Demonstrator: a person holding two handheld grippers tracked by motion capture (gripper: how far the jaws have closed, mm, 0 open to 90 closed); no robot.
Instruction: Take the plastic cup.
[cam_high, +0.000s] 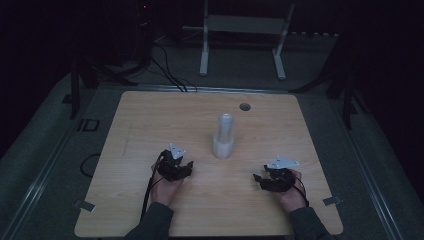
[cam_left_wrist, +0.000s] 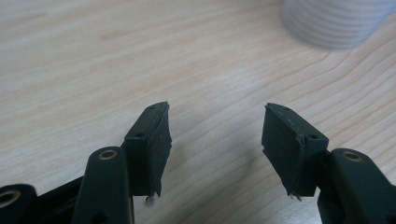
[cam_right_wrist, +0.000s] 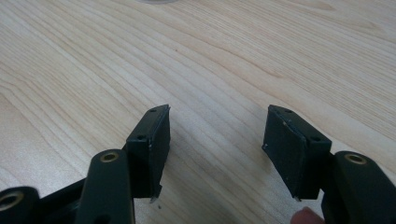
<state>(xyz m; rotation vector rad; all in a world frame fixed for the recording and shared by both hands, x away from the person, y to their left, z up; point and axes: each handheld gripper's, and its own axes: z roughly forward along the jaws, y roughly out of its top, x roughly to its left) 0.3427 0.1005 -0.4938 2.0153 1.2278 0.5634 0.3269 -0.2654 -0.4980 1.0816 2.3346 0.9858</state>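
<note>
- Wooden counter (cam_high: 150, 125) is carrying a white stack of cups (cam_high: 223, 136), which is standing upright near the middle, a little toward the far edge
- Stack of cups is sitting between the two hands and farther from the person than either, well apart from both
- Left tool (cam_high: 186, 165) is resting low over the counter on the near left side, with a hand wrapping it from behind and a grey three-cornered plate on top
- Left tool's jaws are standing apart in the left gripper view (cam_left_wrist: 215, 140), with nothing but bare wood showing between the pads
- Ribbed base of the stack of cups (cam_left_wrist: 334, 23) is showing at the top right of that view, ahead of the jaws and not touching them
- Right tool (cam_high: 259, 179) is lying near the counter on the near right side, pointing toward the left one
- Right tool's jaws are also gaping in the right gripper view (cam_right_wrist: 215, 140), gripping nothing, only wood grain lying between the pads
- Round dark hole (cam_high: 244, 106) is sitting in the counter beyond the stack, close to the far edge
</note>
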